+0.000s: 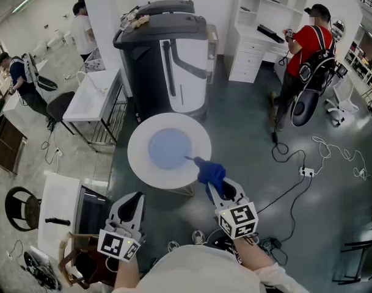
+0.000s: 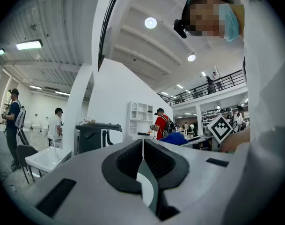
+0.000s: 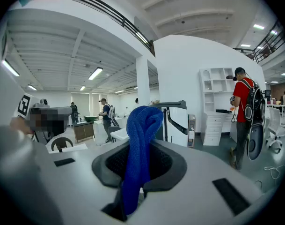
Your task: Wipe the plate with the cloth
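A pale blue plate (image 1: 170, 148) lies in the middle of a small round white table (image 1: 138, 163). My right gripper (image 1: 214, 187) is shut on a bunched blue cloth (image 1: 210, 171), held at the table's near right edge, just short of the plate. The right gripper view shows the cloth (image 3: 141, 144) standing up between the shut jaws of that gripper (image 3: 135, 170). My left gripper (image 1: 132, 207) hangs below the table's near left side, jaws shut and empty. In the left gripper view its jaws (image 2: 143, 165) meet along a thin line, and the cloth (image 2: 179, 138) shows to the right.
A large dark grey and white machine (image 1: 167, 60) stands right behind the table. A white desk (image 1: 94, 93) and a black chair (image 1: 57, 108) are at the left, a person in red (image 1: 305, 60) by white shelves at the right. Cables (image 1: 320, 157) lie on the floor.
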Demonstrator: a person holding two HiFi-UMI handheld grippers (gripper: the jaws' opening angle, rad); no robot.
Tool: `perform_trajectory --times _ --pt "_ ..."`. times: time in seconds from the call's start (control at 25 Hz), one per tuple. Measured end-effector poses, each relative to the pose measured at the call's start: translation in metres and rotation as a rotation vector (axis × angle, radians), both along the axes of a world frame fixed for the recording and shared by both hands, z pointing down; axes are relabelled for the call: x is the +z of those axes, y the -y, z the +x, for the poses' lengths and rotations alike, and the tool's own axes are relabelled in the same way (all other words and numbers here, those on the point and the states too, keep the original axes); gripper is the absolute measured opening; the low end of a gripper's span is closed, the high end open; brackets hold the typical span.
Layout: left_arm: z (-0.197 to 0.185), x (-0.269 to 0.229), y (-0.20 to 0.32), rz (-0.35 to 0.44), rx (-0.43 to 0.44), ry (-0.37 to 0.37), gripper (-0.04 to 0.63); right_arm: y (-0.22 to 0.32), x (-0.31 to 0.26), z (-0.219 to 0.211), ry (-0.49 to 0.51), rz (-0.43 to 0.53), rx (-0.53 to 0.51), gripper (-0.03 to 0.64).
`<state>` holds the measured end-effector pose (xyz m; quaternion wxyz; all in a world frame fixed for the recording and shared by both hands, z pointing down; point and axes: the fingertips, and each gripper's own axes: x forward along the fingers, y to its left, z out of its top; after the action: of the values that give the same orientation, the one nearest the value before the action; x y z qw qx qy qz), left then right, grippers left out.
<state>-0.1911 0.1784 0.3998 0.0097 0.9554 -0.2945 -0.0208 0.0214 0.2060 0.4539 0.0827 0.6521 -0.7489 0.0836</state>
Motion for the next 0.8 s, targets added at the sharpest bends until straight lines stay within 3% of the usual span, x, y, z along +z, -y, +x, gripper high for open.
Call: perform_trajectory --times 0.48,0.8 --pt "0.024 -0.001 -0.008 -0.010 -0.026 -0.009 0.040 -0.003 -0.004 0.019 0.068 0.014 -0.043 0.084" --pt "0.039 0.008 -0.005 -0.023 -0.093 -0.006 0.040 0.004 0.006 0.044 0.079 0.000 -0.087 0.084"
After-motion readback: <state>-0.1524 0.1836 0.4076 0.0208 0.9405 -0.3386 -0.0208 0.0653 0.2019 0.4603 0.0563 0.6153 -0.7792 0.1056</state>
